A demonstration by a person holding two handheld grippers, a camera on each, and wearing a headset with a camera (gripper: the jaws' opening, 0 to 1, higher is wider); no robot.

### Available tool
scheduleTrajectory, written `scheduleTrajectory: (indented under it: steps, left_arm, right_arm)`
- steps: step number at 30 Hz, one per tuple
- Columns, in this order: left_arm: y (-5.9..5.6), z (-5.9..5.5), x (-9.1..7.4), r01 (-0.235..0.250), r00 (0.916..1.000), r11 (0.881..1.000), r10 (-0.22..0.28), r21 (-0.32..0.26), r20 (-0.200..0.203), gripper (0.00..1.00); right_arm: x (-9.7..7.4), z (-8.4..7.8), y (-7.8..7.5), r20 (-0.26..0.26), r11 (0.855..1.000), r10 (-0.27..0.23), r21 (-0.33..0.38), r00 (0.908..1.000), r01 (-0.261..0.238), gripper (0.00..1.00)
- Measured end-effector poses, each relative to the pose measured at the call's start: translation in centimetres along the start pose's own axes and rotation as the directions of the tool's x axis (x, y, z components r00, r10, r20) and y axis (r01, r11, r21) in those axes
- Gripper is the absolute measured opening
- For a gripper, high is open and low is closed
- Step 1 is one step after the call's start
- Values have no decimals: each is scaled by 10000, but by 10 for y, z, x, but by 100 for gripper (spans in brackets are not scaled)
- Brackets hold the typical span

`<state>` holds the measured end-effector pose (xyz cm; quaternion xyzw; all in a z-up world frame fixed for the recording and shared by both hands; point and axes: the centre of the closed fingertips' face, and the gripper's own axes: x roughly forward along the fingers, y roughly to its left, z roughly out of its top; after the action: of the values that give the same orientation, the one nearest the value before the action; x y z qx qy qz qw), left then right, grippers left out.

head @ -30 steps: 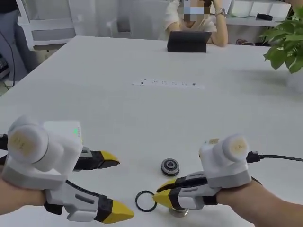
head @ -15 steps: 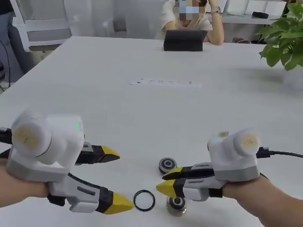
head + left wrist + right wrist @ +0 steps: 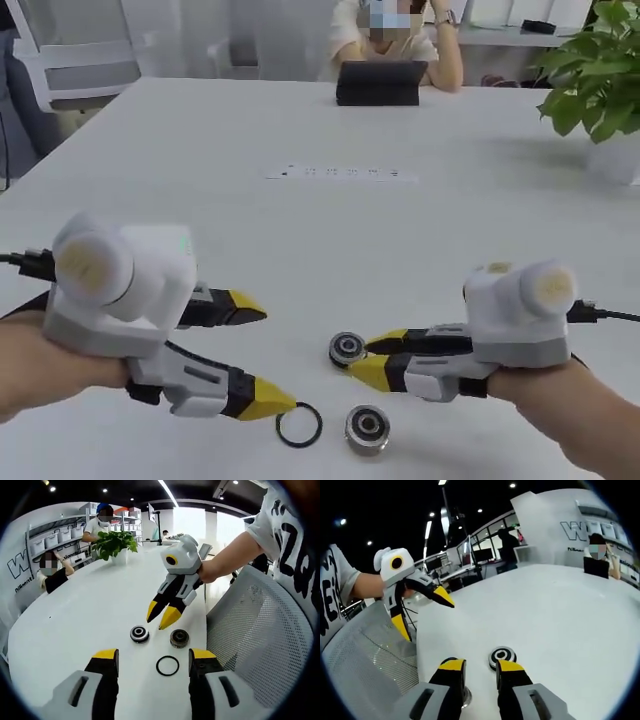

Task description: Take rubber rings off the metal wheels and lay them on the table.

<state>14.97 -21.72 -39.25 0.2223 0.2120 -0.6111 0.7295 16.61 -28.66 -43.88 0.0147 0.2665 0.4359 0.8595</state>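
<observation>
One black rubber ring (image 3: 299,424) already lies flat on the white table (image 3: 300,240), low in the head view just left of centre. The bare metal wheel (image 3: 367,427) it seems to belong to stands just beside it on the right. The second wheel (image 3: 347,348) sits a little higher in that frame and looks dark around its rim, so we judge its ring is on and it is the one to work now.

The right gripper (image 3: 372,358) comes in from the lower right. Its jaws are a narrow gap apart with nothing between them, and the yellow tips are just beside that wheel. In the right gripper view the wheel (image 3: 502,656) lies just above the tips, slightly right of the gap. The left gripper (image 3: 262,355) hangs at lower left with its jaws spread wide and empty. In its own view both wheels and the loose ring (image 3: 167,665) lie ahead of it.

To do this well, we would:
- pin the wheel with one gripper, gripping the metal hub or pressing it down so it cannot skid on the smooth top;
- hook one tip of the other gripper under the rubber edge, not across the whole wheel;
- peel the ring up on one side and roll it off;
- set it down clear of the first ring.

The risk we see is the wheel sliding or rolling off sideways.
</observation>
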Motion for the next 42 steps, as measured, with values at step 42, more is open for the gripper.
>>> scheduleTrajectory:
  steps: [42]
  left_arm:
    - [33, -7, 84, -192, 9989, 9983, 169, -550, -434, 30]
  right_arm:
    - [5, -12, -29, -70, 9962, -586, -650, 9983, 580, 31]
